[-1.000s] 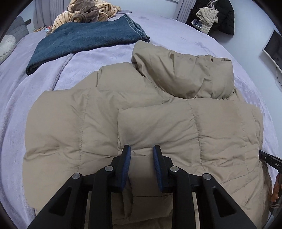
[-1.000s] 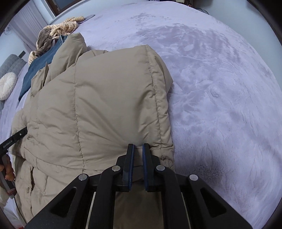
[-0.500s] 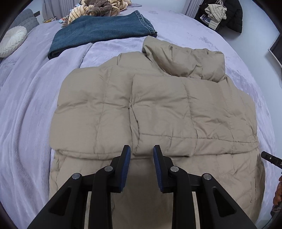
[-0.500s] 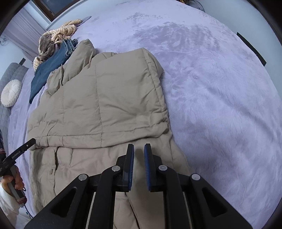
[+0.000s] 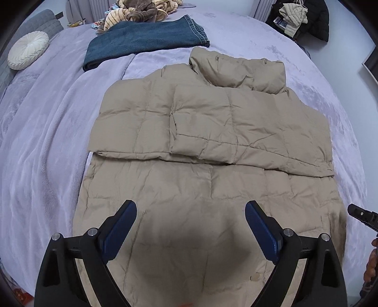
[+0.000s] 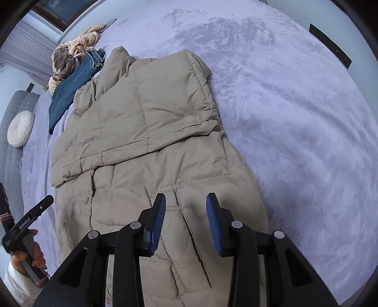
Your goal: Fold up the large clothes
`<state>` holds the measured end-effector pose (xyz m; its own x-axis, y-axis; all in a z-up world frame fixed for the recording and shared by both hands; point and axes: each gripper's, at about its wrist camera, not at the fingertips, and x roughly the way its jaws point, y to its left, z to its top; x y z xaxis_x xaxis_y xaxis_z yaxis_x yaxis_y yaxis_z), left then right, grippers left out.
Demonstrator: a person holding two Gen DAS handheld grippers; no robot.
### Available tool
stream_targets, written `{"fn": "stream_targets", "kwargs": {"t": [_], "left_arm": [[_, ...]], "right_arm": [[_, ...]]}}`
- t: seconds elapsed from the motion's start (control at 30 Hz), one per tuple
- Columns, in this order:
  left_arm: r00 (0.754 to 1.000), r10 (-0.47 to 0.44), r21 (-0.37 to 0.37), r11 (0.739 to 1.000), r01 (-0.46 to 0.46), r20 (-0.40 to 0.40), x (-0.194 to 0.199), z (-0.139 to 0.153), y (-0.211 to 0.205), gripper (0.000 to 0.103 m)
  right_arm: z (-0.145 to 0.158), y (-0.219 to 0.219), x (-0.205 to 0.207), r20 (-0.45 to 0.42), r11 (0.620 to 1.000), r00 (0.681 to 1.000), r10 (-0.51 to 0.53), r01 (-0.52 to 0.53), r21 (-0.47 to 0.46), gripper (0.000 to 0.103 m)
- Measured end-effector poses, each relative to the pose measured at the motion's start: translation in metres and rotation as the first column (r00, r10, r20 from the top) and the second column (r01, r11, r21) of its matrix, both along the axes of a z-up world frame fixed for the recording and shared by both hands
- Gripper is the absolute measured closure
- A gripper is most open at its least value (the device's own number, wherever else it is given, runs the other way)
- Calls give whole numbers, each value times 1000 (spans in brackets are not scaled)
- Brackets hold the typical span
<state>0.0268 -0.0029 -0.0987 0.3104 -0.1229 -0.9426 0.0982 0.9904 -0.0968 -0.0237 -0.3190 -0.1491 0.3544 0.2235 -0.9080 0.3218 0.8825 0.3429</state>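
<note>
A beige puffer jacket (image 5: 212, 132) lies flat on the lavender bed (image 5: 47, 153), both sleeves folded across its chest and the hood at the far end. My left gripper (image 5: 190, 207) hangs above the jacket's lower part, its jaws opening wide with no fabric between them. In the right wrist view the jacket (image 6: 146, 122) runs away to the upper left. My right gripper (image 6: 186, 200) hovers over its right hem side, jaws opening, pads clear of the cloth. The left gripper (image 6: 26, 222), held by a hand, shows at that view's left edge.
Folded blue jeans (image 5: 141, 42) lie beyond the hood, with a heap of striped and brown clothes (image 5: 141, 9) behind them. A round white cushion (image 5: 28, 50) sits far left. Dark clothes (image 5: 304, 16) pile at the back right. Bare blanket (image 6: 295, 118) stretches right of the jacket.
Both grippers have pulled back from the folded sleeves toward the hem and risen. Their jaws, nearly shut before, have spread apart, the left much wider than the right.
</note>
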Motion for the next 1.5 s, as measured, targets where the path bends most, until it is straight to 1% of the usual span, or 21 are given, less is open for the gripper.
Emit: {"fn": "stream_targets", "kwargs": {"t": [0.07,0.1,0.13,0.17,0.2,0.33,0.37,0.43,0.5,0.6,0.7,0.83,0.87,0.9,1.07,1.2,1.23,1.4,1.47,1.5], "left_arm": [[1000,3,22,1000,-3,-6,-7,4,-3,9],[1000,7,30,1000,-6,-10,-11,5,-4,9],[1000,11,32,999,-10,-17,-14,7,-5,6],[1000,14,32,999,-13,-24,-18,8,-7,0],[1000,10,33,999,-9,-29,-22,10,-9,0],[998,-19,75,997,23,-65,-34,8,-23,0],[996,-23,74,997,29,-81,-37,6,-27,0],[994,-29,69,997,37,-106,-42,3,-33,0],[992,-46,79,995,56,-121,-47,1,-42,0],[986,-93,92,990,107,-140,-53,-2,-55,0],[980,-140,81,985,152,-138,-60,0,-65,0],[976,-177,51,982,184,-130,-67,2,-65,0],[975,-179,45,982,186,-129,-70,2,-62,0],[976,-179,38,982,185,-127,-73,3,-59,0],[980,-171,14,985,173,-103,-98,10,-26,0],[989,-120,21,992,123,-81,-116,11,12,0],[992,-101,18,995,103,-78,-121,12,22,0],[994,-45,2,999,46,-97,-142,4,64,0],[994,-26,-15,1000,24,-103,-150,0,78,0],[994,-9,-24,1000,6,-109,-154,-3,86,0]], "right_arm": [[3,0,-4,-2,1000,1000,2,-2,9,63],[5,0,-6,-2,1000,1000,5,-5,15,58],[7,0,-8,-4,1000,1000,8,-8,17,55],[9,0,-10,-1,1000,1000,9,-9,20,50],[10,-1,-13,5,1000,1000,8,-9,25,47],[16,-5,-24,29,999,1000,0,-1,40,39],[16,-7,-27,36,999,999,-3,2,44,35],[17,-9,-33,49,999,999,-11,9,52,32],[17,-11,-40,59,998,998,-21,18,53,25],[20,-13,-53,78,997,996,-50,45,61,24],[20,-14,-64,86,995,994,-70,63,78,22],[18,-12,-78,93,992,990,-106,98,84,22],[18,-11,-81,96,991,989,-115,107,83,15],[19,-9,-85,98,990,987,-124,116,82,12],[15,0,-106,103,985,983,-155,146,89,12],[7,6,-123,86,973,976,-202,190,132,10],[7,9,-128,84,969,974,-212,199,144,1],[1,19,-151,99,948,957,-271,249,197,0],[-5,18,-161,90,930,948,-305,276,243,0],[-10,18,-167,73,917,945,-320,289,274,0]]}}
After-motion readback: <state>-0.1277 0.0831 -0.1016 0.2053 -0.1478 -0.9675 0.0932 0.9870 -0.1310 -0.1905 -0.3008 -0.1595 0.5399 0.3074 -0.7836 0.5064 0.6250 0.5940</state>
